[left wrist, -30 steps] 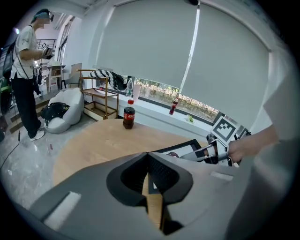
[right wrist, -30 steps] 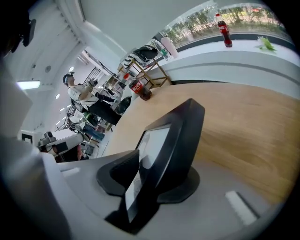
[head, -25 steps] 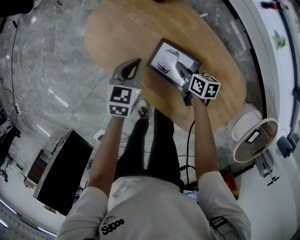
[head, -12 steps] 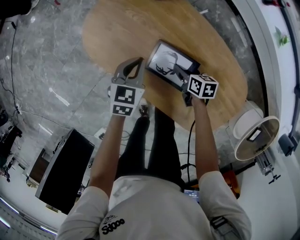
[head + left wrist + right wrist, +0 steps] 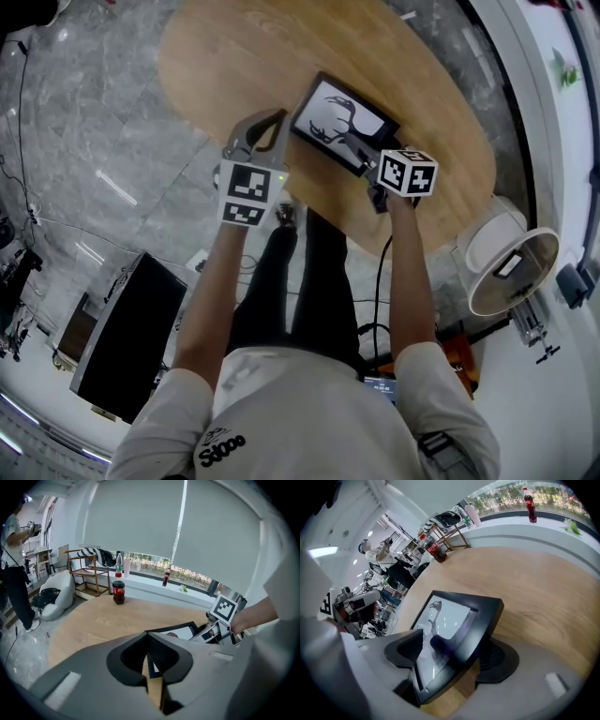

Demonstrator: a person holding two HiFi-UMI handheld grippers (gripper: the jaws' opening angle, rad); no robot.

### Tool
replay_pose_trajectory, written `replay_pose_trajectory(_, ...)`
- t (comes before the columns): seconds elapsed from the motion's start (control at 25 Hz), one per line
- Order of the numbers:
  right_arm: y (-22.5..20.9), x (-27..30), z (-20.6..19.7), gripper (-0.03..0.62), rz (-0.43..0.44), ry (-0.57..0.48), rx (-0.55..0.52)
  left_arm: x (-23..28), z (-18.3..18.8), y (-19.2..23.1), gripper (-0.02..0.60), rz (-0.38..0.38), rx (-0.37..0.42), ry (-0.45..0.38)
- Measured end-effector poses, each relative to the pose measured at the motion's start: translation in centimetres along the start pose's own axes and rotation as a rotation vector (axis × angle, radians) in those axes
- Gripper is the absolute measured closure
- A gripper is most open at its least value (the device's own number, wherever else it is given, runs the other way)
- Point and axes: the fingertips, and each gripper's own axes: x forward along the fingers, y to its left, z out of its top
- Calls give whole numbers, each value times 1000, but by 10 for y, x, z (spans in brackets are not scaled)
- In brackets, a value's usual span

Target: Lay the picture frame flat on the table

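A black picture frame (image 5: 339, 122) with a bird print lies face up, low on the oval wooden table (image 5: 244, 56); whether it rests fully flat I cannot tell. My right gripper (image 5: 361, 155) is at its near corner. In the right gripper view the frame (image 5: 450, 634) sits between the jaws of that gripper (image 5: 454, 641). They have just been opening and stand wide, with neither pad pressing on it. My left gripper (image 5: 265, 120) hovers at the table's near edge, left of the frame, shut and empty. The left gripper view shows its tips (image 5: 148, 635) meeting in front of the frame (image 5: 180, 632).
A cola bottle (image 5: 118, 592) stands at the table's far side. Another bottle (image 5: 166, 578) is on the window sill. A white round stool (image 5: 506, 262) stands right of the table, a black box (image 5: 122, 342) on the floor at left. A person (image 5: 14, 573) stands far off.
The frame's face has tipped back and shifted slightly away from me. The right gripper has followed it down a little. The left gripper has hardly moved.
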Motion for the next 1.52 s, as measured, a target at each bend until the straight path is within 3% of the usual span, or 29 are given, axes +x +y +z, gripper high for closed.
replay_pose_trajectory(1.2, -22, -34, -44, 232, -80, -30, 114, -23, -4, -20, 571, -8, 37, 1)
replay_pose_trajectory(1.52, 14, -80, -20, 241, -66, -127, 10, -55, 8, -26, 571, 1, 47, -42)
